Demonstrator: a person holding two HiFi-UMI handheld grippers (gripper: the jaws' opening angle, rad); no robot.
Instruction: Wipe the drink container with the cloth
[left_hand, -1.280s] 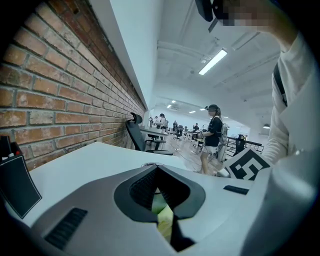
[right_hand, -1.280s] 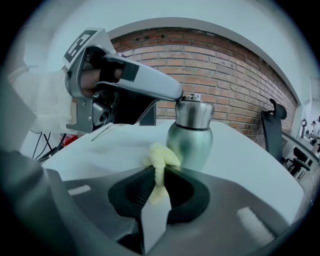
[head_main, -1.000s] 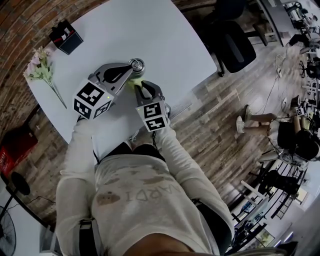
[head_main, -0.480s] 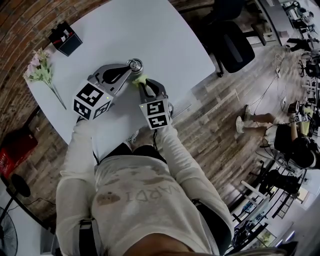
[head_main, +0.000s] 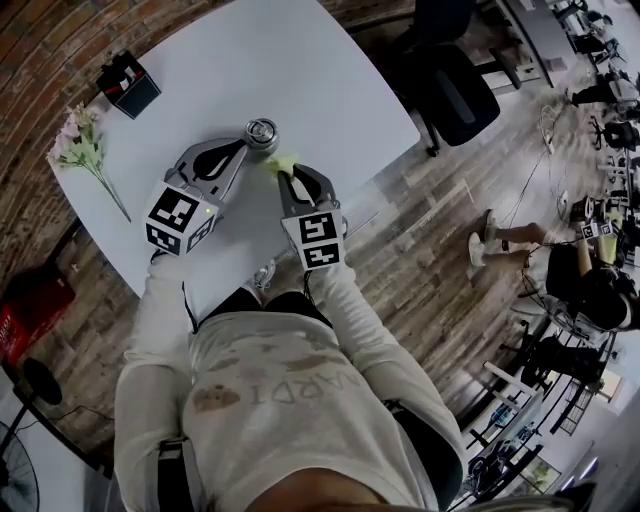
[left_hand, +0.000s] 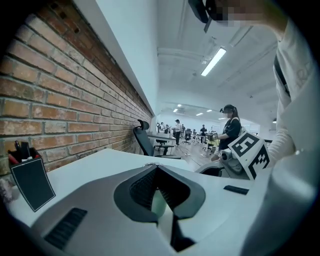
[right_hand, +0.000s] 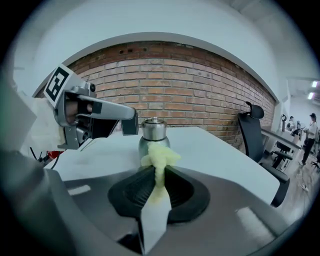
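Observation:
The drink container (head_main: 261, 131), a steel flask with a round lid, stands upright on the white table (head_main: 300, 60). My left gripper (head_main: 243, 145) comes at it from the left. In the left gripper view its jaws (left_hand: 156, 166) are closed together, and only the lid rim shows above the tips. The right gripper view shows one left fingertip (right_hand: 131, 125) at the flask's (right_hand: 152, 131) neck. My right gripper (right_hand: 159, 167) is shut on a bunched yellow cloth (right_hand: 159, 156), which sits just in front of the flask's lower body. Whether the cloth (head_main: 279, 162) touches the flask is unclear.
A black box (head_main: 128, 82) and a spray of pink flowers (head_main: 85, 140) lie at the table's far left. A brick wall runs behind the table. A black office chair (head_main: 455, 85) stands past the table's right edge. People are farther off in the room.
The left gripper's tips overlapped the flask a second ago and now sit just short of its side. The right gripper has shifted slightly, still holding the cloth by the flask.

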